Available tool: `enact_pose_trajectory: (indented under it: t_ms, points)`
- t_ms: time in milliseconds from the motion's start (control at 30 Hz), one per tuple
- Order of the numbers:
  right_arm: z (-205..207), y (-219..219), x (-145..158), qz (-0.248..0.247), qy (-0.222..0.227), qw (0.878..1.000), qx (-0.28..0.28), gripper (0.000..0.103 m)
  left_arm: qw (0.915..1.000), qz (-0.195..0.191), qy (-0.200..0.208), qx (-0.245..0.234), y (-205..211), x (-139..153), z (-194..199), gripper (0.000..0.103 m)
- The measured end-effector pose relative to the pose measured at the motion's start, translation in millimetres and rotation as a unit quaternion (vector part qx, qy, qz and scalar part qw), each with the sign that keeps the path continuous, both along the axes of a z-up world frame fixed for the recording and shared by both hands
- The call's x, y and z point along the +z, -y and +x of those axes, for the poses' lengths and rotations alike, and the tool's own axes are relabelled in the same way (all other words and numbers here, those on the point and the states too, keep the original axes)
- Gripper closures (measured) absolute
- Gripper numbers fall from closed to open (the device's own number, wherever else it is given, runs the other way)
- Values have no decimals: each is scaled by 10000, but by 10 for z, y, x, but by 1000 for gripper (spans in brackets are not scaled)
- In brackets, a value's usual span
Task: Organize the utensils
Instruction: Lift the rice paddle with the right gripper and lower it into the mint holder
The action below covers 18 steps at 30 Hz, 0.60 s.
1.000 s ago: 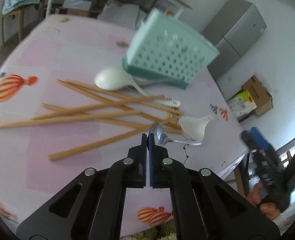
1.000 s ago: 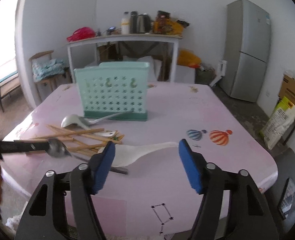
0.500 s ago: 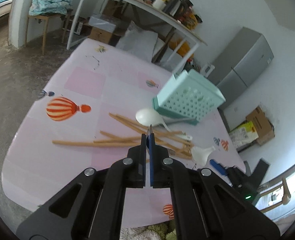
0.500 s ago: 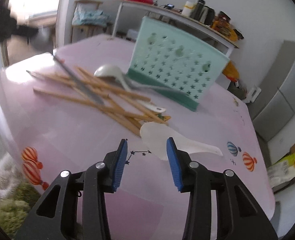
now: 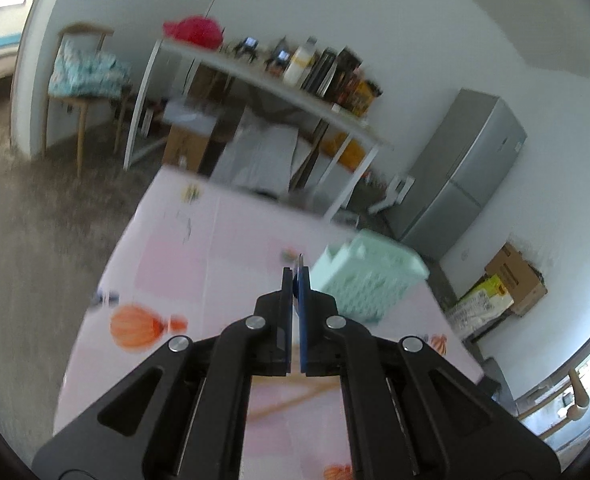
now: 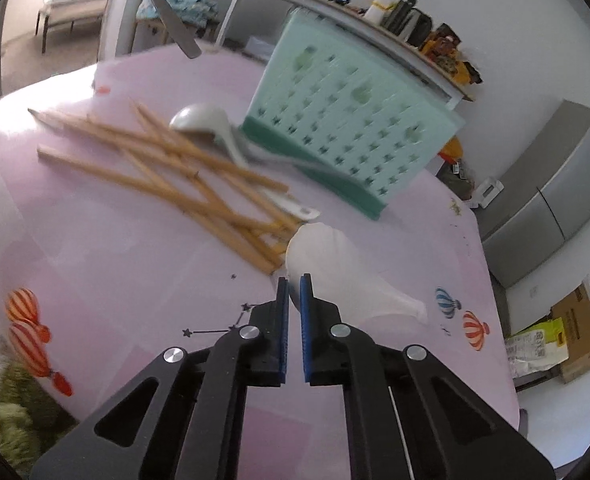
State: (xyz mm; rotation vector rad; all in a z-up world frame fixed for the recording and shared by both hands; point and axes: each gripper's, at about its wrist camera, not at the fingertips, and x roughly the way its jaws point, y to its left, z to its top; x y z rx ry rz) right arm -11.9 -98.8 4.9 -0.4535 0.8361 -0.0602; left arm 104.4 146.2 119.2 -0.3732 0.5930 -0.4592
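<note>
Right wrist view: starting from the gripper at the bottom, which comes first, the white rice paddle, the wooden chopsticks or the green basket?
From the right gripper:
1. White rice paddle, right at its fingertips.
2. Wooden chopsticks, scattered up and left.
3. Green basket, farthest, upper right.

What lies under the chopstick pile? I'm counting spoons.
A white ladle's handle passes beneath the chopsticks, emerging near the white rice paddle. Anything else underneath is covered.
</note>
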Motion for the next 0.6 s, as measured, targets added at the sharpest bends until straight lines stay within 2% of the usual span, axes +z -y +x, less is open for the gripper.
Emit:
enact_pose_trajectory:
  t_ms: [167,333,467,600]
  points:
    - [-65,277,428,585,389,9972,-266,100,9978,-119,645,2,177,395,278,102]
    - [-105,536,810,964,870,9905,-452,101,9947,-143,1010,-135,467,690,586,102]
    - [-80,673,935,1037,1120,9865,-596,101,9926,271,1175,-153,793,758,785,102]
    - [-63,786,968,1251,1223,9821,-700,101,9899,822,1138,-181,1135,621,944,102]
